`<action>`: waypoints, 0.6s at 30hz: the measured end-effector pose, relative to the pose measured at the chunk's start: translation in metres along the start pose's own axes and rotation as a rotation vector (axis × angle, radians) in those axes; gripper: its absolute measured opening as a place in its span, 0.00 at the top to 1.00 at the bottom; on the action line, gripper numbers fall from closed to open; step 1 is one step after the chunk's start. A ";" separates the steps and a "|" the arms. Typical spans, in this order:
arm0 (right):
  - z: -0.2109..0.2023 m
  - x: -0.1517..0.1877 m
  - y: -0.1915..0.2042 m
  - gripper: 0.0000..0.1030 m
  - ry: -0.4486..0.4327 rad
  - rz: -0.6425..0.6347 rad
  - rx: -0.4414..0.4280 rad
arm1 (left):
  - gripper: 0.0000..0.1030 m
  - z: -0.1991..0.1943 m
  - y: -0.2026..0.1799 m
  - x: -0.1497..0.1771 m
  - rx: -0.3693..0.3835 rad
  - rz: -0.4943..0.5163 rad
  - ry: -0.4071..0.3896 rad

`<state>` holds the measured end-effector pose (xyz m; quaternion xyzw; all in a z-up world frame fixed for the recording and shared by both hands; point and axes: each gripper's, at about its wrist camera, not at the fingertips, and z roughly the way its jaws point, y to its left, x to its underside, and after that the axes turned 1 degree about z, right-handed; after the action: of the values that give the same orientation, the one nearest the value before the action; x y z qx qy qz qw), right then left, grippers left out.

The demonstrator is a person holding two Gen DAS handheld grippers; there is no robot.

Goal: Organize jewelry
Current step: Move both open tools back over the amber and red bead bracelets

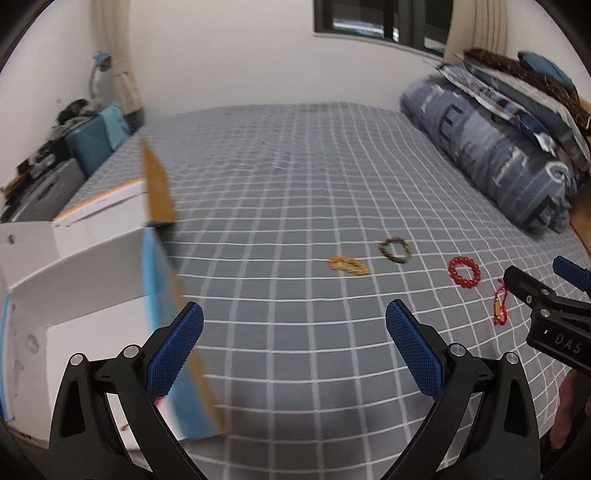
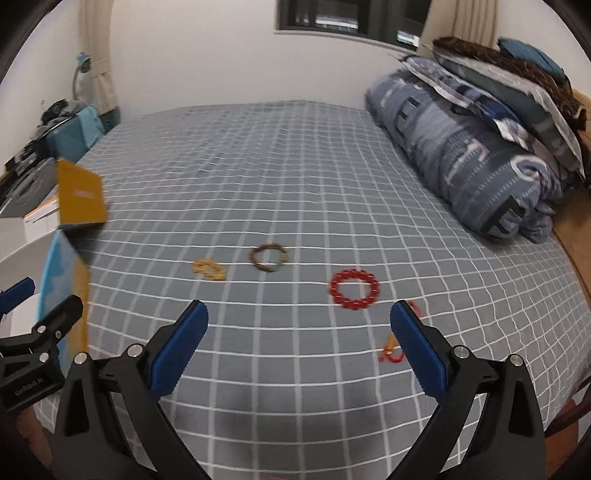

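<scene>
Several pieces of jewelry lie on the grey checked bed: a yellow bead bracelet, a dark brown-green bead bracelet, a red bead bracelet and a red cord charm. An open white box with a brown and blue flap stands at the left. My left gripper is open and empty, beside the box. My right gripper is open and empty, above the bed, short of the red bracelet; its right finger partly covers the charm.
A rolled blue quilt with stacked pillows lies along the bed's right side. Cluttered bags and boxes sit beyond the bed's left edge. A window is in the far wall.
</scene>
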<state>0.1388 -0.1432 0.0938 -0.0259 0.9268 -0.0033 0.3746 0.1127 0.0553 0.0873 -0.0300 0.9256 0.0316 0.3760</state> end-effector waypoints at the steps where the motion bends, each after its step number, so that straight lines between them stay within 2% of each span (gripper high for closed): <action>1: 0.007 -0.002 -0.007 0.08 0.012 0.008 0.003 | 0.06 0.008 -0.005 -0.002 0.009 0.000 0.012; 7: 0.052 -0.013 -0.041 0.08 0.064 0.040 0.028 | 0.06 0.059 -0.032 -0.017 0.029 0.017 0.058; 18: 0.135 -0.028 -0.070 0.08 0.157 0.055 0.045 | 0.06 0.151 -0.058 -0.039 0.044 0.023 0.144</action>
<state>0.2558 -0.2104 0.0178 0.0081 0.9534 -0.0158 0.3011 0.2502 0.0115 0.0047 -0.0135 0.9509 0.0132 0.3088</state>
